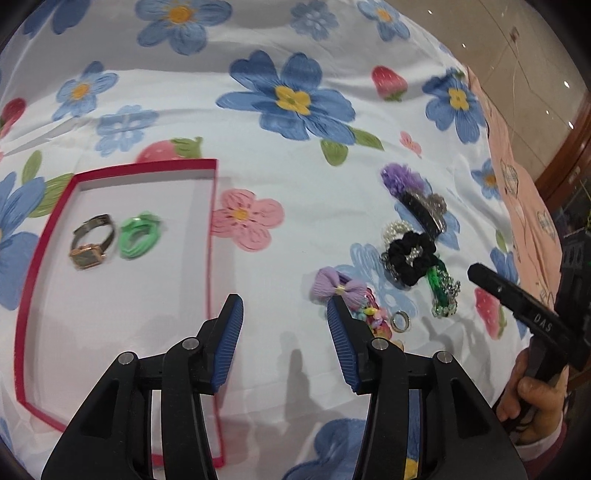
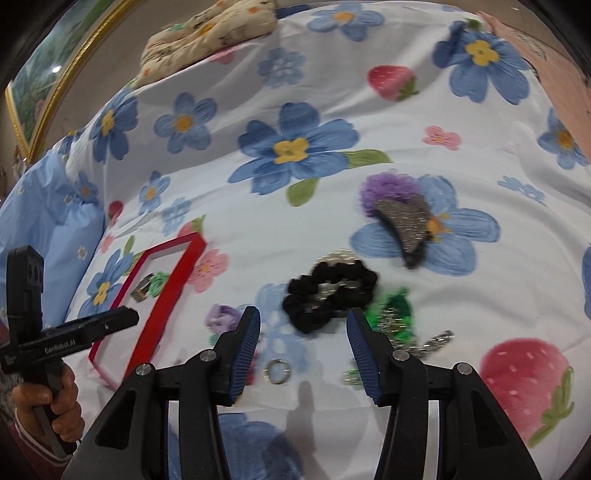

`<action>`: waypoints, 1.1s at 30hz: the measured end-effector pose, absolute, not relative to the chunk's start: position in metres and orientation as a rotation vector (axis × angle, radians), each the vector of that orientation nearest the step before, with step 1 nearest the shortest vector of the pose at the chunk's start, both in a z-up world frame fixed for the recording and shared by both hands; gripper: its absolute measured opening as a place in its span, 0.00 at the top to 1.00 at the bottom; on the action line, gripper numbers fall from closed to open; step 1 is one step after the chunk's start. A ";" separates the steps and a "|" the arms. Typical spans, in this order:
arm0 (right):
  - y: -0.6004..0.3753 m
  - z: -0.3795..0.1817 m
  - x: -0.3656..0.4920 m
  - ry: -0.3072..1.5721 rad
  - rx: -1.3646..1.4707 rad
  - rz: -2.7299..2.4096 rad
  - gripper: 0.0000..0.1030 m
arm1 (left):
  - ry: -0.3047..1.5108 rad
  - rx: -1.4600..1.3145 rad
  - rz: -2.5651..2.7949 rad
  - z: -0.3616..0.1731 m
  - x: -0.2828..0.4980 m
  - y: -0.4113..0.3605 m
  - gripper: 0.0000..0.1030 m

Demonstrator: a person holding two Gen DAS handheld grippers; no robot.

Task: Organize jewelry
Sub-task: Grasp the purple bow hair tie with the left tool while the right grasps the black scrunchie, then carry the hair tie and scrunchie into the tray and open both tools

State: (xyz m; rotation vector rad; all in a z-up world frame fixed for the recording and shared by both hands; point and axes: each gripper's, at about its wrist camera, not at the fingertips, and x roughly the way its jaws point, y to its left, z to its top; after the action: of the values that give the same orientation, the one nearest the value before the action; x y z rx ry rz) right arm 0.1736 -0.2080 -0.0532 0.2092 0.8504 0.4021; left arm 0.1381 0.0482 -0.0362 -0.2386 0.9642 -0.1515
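Note:
A red-rimmed tray (image 1: 212,236) lies on the floral sheet and holds a gold watch (image 1: 90,243) and a green coil tie (image 1: 138,236); it also shows in the right wrist view (image 2: 173,280). To its right lie a lilac bow (image 1: 338,288), a silver ring (image 1: 400,320), a black scrunchie (image 1: 410,258), a green chain piece (image 1: 443,291) and a glitter claw clip (image 1: 424,210). My left gripper (image 1: 284,317) is open and empty, between tray and pile. My right gripper (image 2: 301,334) is open and empty, above the ring (image 2: 277,371) and before the scrunchie (image 2: 328,295).
A purple fluffy tie (image 2: 388,188) sits by the clip (image 2: 410,225). A patterned pillow (image 2: 210,33) lies at the far end of the bed. A pink cover (image 1: 524,192) hangs at the right edge. A framed picture (image 2: 33,85) stands far left.

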 end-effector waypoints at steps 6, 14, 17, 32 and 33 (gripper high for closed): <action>-0.219 -0.061 0.183 0.865 0.221 0.384 0.50 | 0.989 -0.211 -0.184 -0.042 0.152 0.030 0.55; -0.217 -0.073 0.203 0.886 0.193 0.387 0.50 | 1.020 -0.196 -0.222 -0.052 0.177 0.016 0.55; -0.213 -0.081 0.216 0.908 0.163 0.387 0.50 | 1.043 -0.208 -0.241 -0.060 0.188 0.011 0.55; -0.204 -0.100 0.233 0.964 0.180 0.440 0.92 | 1.056 -0.252 -0.343 -0.075 0.193 0.002 0.89; -0.203 -0.097 0.230 0.957 0.187 0.450 0.92 | 1.042 -0.255 -0.344 -0.071 0.190 0.005 0.89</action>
State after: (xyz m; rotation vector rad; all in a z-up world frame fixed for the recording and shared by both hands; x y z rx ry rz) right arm 0.2301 -0.2031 -0.0968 0.1868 0.9573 0.4502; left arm 0.1897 0.0045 -0.0710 -0.2547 1.0416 -0.3435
